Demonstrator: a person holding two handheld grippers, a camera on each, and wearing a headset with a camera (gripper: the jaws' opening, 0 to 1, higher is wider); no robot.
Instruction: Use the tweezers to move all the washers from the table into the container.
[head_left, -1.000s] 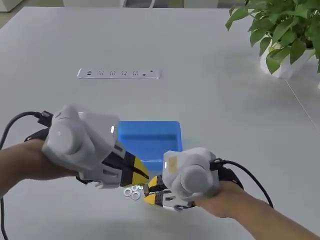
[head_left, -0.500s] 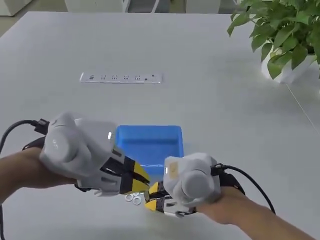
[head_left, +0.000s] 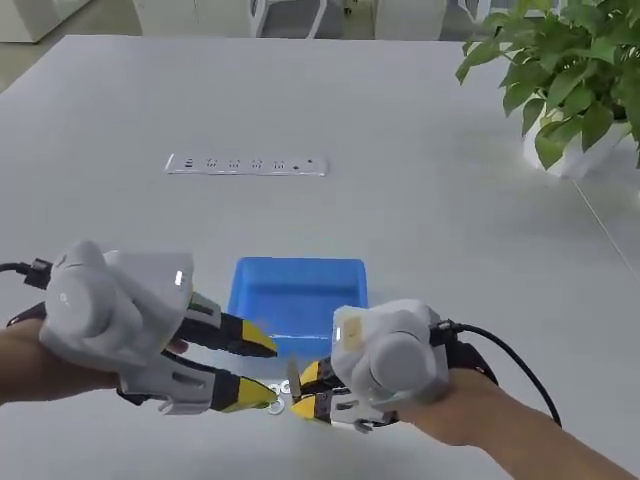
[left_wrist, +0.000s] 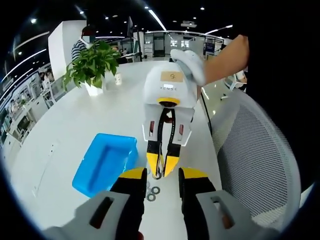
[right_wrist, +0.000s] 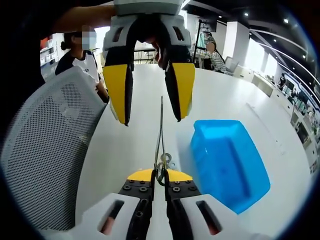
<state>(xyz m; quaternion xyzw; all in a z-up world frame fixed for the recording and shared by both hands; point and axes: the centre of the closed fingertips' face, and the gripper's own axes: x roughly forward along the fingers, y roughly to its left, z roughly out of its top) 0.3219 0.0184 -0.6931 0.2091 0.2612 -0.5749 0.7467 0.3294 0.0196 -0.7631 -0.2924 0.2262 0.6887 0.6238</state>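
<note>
Pinching thin steel tweezers (right_wrist: 160, 125) between pressed-together jaws, the right gripper (right_wrist: 160, 176) faces the left gripper (left_wrist: 163, 173), whose yellow-tipped jaws stand spread. Small flat metal washers (left_wrist: 153, 192) lie on the smooth grey table (head_left: 420, 200) between them, just beside the blue rectangular container (left_wrist: 105, 162).

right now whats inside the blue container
The container looks bare inside. The right claw's body hides its near corner in the head view. The washers lie on the table beside it.

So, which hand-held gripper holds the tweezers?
The right hand-held gripper: its jaws are shut on the tweezers, while the left hand-held gripper is open and empty.
</note>
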